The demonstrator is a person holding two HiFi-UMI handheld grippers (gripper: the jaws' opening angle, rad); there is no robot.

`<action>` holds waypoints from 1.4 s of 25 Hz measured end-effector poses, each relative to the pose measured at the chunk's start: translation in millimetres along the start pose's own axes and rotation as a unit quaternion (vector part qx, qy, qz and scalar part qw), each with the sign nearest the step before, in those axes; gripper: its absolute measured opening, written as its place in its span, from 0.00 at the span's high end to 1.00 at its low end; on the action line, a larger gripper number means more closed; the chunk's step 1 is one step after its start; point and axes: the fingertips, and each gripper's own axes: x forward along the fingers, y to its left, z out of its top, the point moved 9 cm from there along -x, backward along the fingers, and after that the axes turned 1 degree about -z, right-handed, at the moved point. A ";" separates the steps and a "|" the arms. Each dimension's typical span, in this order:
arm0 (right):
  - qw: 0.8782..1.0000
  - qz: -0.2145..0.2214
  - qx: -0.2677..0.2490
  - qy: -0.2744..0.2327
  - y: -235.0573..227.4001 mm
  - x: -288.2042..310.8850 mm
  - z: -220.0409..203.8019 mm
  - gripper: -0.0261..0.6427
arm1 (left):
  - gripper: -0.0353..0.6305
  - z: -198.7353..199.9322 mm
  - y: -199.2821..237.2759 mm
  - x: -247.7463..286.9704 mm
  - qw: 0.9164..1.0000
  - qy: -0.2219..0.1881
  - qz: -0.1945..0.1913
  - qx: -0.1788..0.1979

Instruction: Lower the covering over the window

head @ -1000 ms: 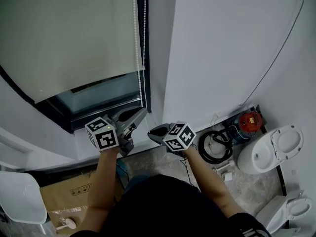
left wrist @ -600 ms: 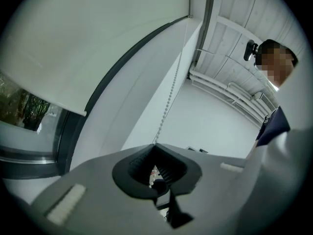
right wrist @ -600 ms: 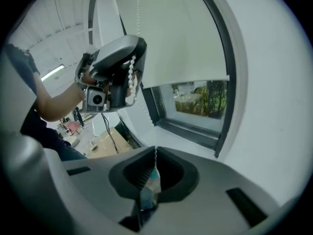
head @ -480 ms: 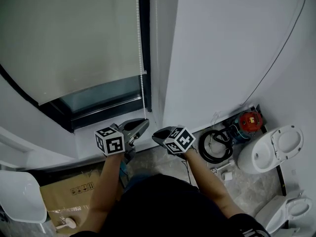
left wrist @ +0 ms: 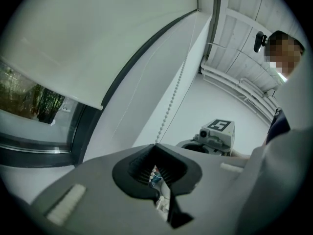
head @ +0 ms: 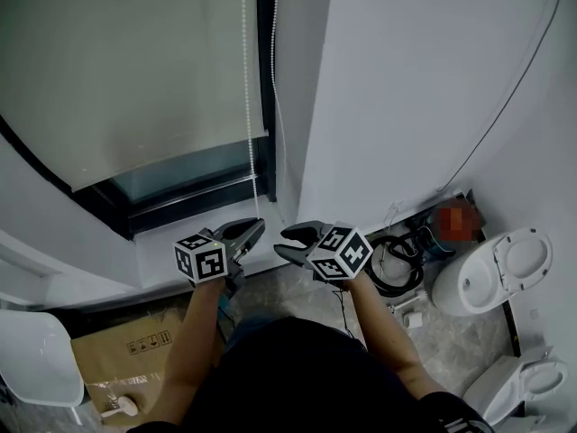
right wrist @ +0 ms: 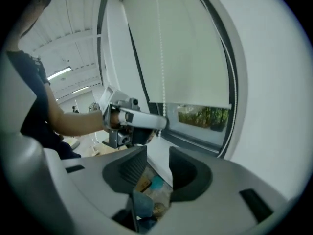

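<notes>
A pale roller blind [head: 126,70] covers most of the window, and a strip of dark glass [head: 185,180] shows under its bottom edge. Its bead chain [head: 245,106] hangs down the blind's right side to my left gripper [head: 256,227], which is shut on it; the chain [left wrist: 171,102] runs into the closed jaws of the left gripper [left wrist: 156,151]. A second strand [head: 274,106] hangs just right of it. My right gripper [head: 287,240] is beside the left one, its jaws opening with nothing between them [right wrist: 157,163]. In the right gripper view the left gripper [right wrist: 134,119] holds the chain [right wrist: 161,58].
A white wall [head: 406,88] stands right of the window. On the floor at the right are a toilet [head: 491,278] and a coiled black hose [head: 392,264]. A cardboard box [head: 135,350] and a white seat [head: 36,359] lie at the lower left. The sill [head: 153,260] runs below the window.
My right gripper's jaws have spread apart. The left gripper came down slightly with the chain, and the blind's bottom edge sits a little lower.
</notes>
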 end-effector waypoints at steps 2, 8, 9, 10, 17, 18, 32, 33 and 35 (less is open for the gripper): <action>0.999 -0.024 -0.013 -0.028 -0.2 -13.7 16.4 0.80 | 0.93 0.4 1.7 0.9 1.000 -0.003 0.005 0.001; 0.976 -0.128 -0.049 -0.167 6.4 -65.3 67.7 0.86 | 0.93 0.1 0.6 -0.5 0.999 -0.016 0.027 0.010; 0.970 -0.142 -0.054 -0.190 9.2 -72.9 74.3 0.87 | 0.93 0.2 0.9 -1.8 0.999 -0.019 0.036 0.016; 0.964 -0.156 -0.060 -0.208 11.9 -79.8 79.8 0.90 | 0.93 0.4 1.2 -2.9 0.999 -0.021 0.045 0.022; 0.938 -0.233 -0.086 -0.242 21.6 -101.4 91.5 0.94 | 0.93 1.2 -3.6 -8.4 0.986 -0.052 0.137 0.077; 0.935 -0.245 -0.088 -0.240 20.9 -102.4 90.4 0.94 | 0.93 4.0 -5.0 -8.8 0.980 -0.045 0.164 0.101; 0.872 -0.356 -0.136 -0.307 45.0 -141.2 120.5 0.94 | 0.93 128.7 -99.9 -88.5 0.896 -0.230 0.286 0.251; 0.867 -0.362 -0.140 -0.313 47.9 -145.5 125.3 0.94 | 0.93 135.6 -108.0 -92.5 0.891 -0.238 0.287 0.259; 0.855 -0.375 -0.147 -0.326 53.0 -155.5 133.3 0.94 | 0.93 146.2 -122.9 -96.5 0.885 -0.247 0.290 0.269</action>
